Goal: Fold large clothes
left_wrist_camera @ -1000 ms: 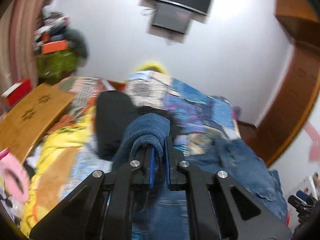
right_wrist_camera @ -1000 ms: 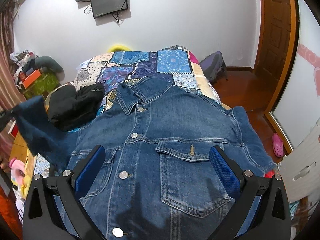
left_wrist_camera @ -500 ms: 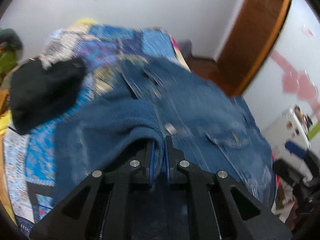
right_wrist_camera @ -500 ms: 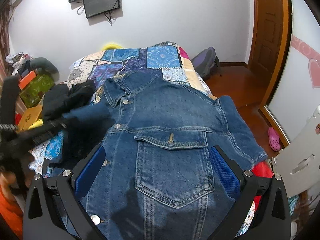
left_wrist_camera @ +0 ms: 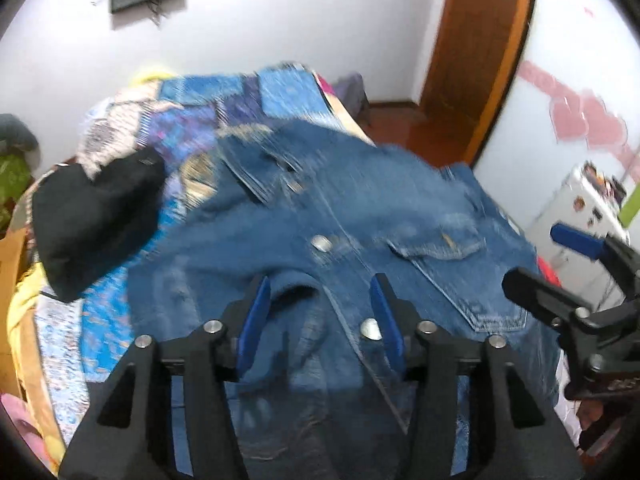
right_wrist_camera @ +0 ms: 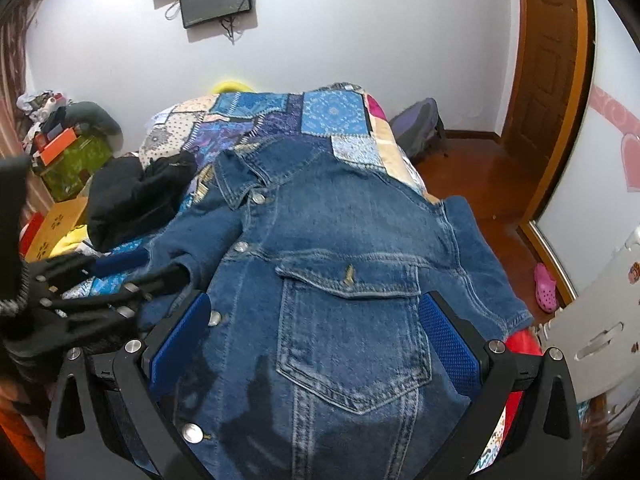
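Observation:
A blue denim jacket (right_wrist_camera: 344, 264) lies front up on the patchwork bed, collar towards the far wall, also in the left wrist view (left_wrist_camera: 360, 216). Its left sleeve (left_wrist_camera: 224, 240) is folded in across the front and its cuff (right_wrist_camera: 176, 248) lies by the button line. My left gripper (left_wrist_camera: 320, 312) is open and empty just above that cuff; it shows at the left of the right wrist view (right_wrist_camera: 120, 276). My right gripper (right_wrist_camera: 316, 340) is open and empty above the chest pocket (right_wrist_camera: 352, 332); it shows at the right of the left wrist view (left_wrist_camera: 560, 272).
A black garment (right_wrist_camera: 136, 196) lies on the bed left of the jacket. The patchwork quilt (right_wrist_camera: 288, 116) covers the bed. A wooden door (right_wrist_camera: 548, 64), a backpack (right_wrist_camera: 420, 128) and a pink shoe (right_wrist_camera: 546, 288) are on the right. Boxes and clutter (right_wrist_camera: 64, 152) stand on the left.
My left gripper carried the sleeve from the left over onto the jacket front, then opened and let it go. My right gripper stayed open over the jacket.

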Motion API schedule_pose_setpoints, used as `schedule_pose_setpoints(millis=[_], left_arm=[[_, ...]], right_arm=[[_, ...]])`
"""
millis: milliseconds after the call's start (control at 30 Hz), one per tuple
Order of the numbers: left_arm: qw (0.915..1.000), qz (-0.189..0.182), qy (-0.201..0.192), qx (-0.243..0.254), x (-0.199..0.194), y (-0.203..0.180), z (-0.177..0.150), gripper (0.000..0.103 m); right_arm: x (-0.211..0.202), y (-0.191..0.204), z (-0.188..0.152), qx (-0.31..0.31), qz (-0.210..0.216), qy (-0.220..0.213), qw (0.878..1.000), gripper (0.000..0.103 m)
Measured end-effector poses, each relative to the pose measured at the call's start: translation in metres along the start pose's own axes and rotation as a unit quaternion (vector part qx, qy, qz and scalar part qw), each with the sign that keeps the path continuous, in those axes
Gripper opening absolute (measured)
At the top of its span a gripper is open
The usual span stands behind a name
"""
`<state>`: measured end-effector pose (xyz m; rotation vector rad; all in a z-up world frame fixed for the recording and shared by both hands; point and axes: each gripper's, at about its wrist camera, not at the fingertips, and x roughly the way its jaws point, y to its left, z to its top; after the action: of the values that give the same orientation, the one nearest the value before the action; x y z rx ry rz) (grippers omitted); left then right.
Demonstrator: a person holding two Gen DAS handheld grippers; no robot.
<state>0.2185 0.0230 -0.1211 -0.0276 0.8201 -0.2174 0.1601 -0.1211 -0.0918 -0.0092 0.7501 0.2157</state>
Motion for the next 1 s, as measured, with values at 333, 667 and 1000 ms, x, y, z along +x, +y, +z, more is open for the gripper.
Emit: schedule_pose_setpoints(millis=[333, 667, 1000], left_arm=[[0.9904, 0.113, -0.047, -0.063, -0.059, 0.107, -0.003, 0.063], [0.975, 0.189, -0.005, -0.117, -0.076, 0.192, -0.058, 0.064], [0.9727, 0.159, 0.021, -0.167, -0.062, 0.216, -0.092, 0.064]], right_arm=[[0.013, 0.057, 0.034, -0.077, 0.052, -0.013, 0.996, 0.103], [0.08, 0.141, 0.028, -0.187, 0.12, 0.086, 0.971, 0.103], [0.146, 0.198, -0.005, -0.32, 0.1, 0.182, 0.924, 0.096]])
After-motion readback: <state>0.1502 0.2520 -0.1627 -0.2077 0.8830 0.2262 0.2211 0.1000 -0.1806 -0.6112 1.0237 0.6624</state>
